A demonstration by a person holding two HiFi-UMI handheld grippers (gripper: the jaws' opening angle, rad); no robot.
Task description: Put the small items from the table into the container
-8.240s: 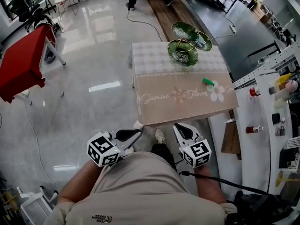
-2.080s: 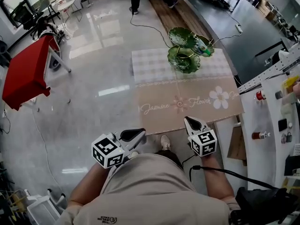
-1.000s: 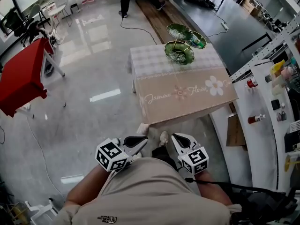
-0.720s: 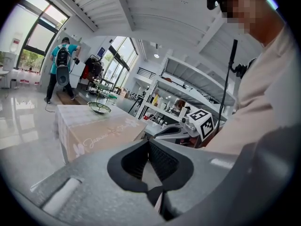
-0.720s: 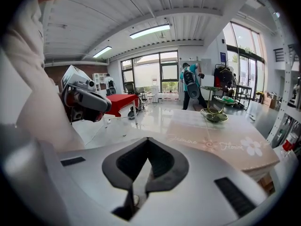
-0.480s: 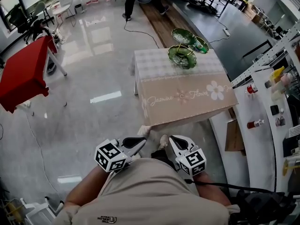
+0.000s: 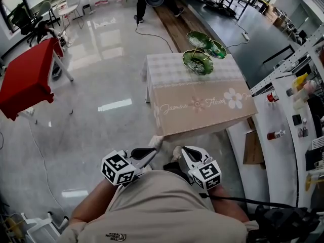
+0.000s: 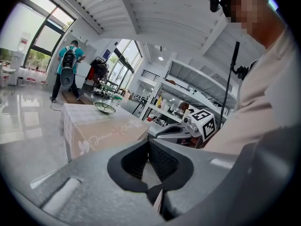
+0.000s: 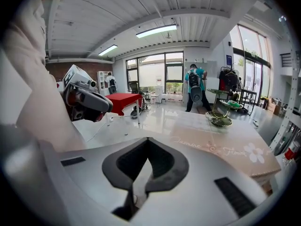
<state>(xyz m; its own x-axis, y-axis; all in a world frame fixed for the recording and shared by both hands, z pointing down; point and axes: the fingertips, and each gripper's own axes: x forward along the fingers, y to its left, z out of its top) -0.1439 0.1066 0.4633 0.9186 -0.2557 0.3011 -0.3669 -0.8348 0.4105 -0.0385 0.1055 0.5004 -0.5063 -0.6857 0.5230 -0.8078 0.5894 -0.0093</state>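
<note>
Left hand-held gripper: jaws together with nothing between them. We hold it close to the body, well short of the desk.
Right hand-held gripper: also closed and empty, just beside the left one and pointing toward the desk.
Desk: covered by a beige cloth with a flower print. It stands well apart from us across the glossy floor.
Container: a green tiered dish of leaf-shaped trays on a thin stem, at the far end of the desk.
Small items: we see none loose on the cloth. A bluish-green speck in the right-hand leaf is too small to name, so we cannot tell whether anything lies in the dish.
Stage: we judge that no pick is under way, since both jaws are idle and far from the desk.
Item handling: we expect any small item to be light and likely to skid on the cloth. We would take it across its middle, at its narrowest width, and close gently.
Container handling: it looks glassy, rigid and probably fragile, and top-heavy on its stem. We would lower items into a leaf rather than drop them, and keep the jaws off the rims.
</note>
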